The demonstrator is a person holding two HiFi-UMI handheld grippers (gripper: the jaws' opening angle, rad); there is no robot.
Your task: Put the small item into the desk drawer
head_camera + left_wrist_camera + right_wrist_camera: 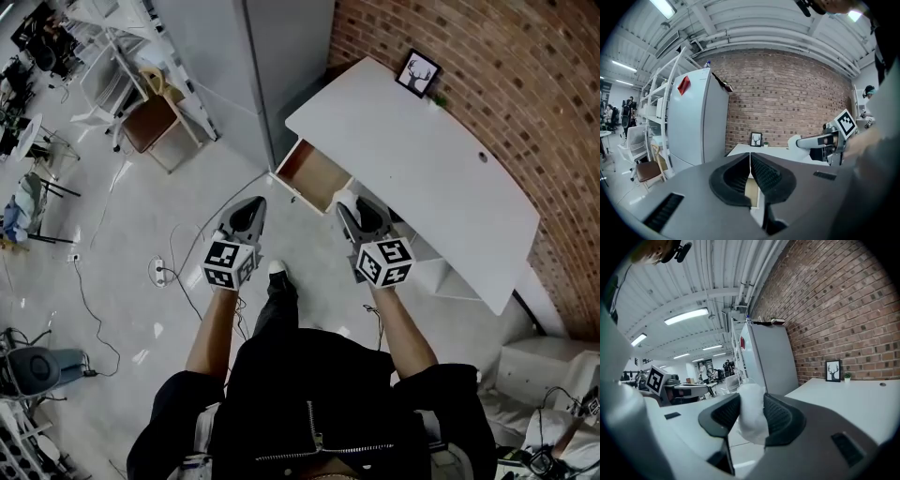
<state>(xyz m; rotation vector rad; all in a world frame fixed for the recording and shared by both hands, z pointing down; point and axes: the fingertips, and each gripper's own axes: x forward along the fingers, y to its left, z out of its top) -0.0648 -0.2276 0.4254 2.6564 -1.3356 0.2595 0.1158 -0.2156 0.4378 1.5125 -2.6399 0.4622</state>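
Note:
My right gripper (751, 404) is shut on a small crumpled white item (752, 420), which fills the gap between its ribbed pads. In the head view the right gripper (347, 210) hovers just in front of the open wooden drawer (314, 174), which is pulled out from the white desk (422, 159). My left gripper (254, 206) hangs over the floor to the left of the drawer. Its fingertips meet with nothing between them, so the left gripper (750, 158) is shut. The left gripper view also catches the right gripper (820, 140) off to its right.
A framed deer picture (419, 73) and a tiny plant stand at the desk's far end against the brick wall (525, 84). A tall grey fridge (272, 66) stands left of the desk. A brown-seated chair (150, 120) and floor cables with a power strip (159, 272) lie further left.

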